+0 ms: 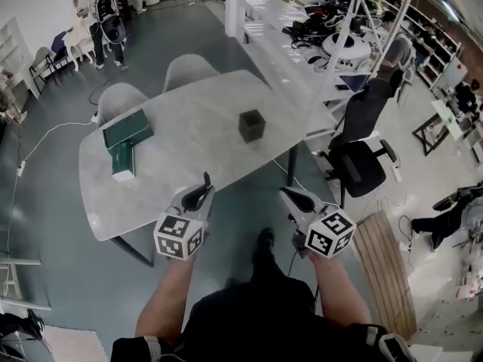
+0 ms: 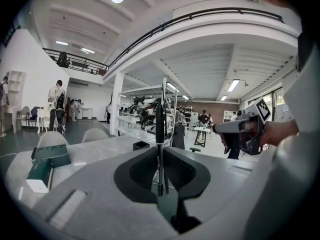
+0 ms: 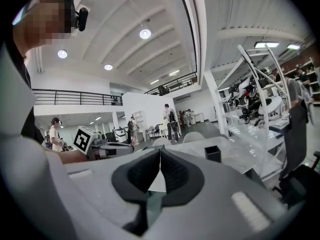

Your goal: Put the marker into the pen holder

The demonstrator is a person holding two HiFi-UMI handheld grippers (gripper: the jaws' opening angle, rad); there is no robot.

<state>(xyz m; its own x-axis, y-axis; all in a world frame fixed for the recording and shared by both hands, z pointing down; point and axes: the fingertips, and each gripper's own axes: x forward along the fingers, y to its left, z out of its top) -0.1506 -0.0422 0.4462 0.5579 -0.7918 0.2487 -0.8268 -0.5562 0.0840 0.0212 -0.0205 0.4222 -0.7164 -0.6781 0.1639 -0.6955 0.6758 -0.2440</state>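
A black square pen holder (image 1: 252, 125) stands on the pale table (image 1: 189, 157), right of its middle; it also shows far ahead in the left gripper view (image 2: 141, 145) and the right gripper view (image 3: 212, 153). My left gripper (image 1: 205, 182) hangs at the table's near edge, shut on a thin black marker (image 2: 160, 129) that stands upright between the pads (image 2: 150, 159). My right gripper (image 1: 290, 195) floats off the table's near right side, its jaws (image 3: 160, 151) closed together with nothing between them.
Two green boxes (image 1: 127, 130) and a smaller one (image 1: 123, 164) lie on the table's left part. Two grey chairs (image 1: 189, 68) stand on its far side. A black office chair (image 1: 362, 153) and a wooden bench (image 1: 385, 270) are to the right. People stand far off.
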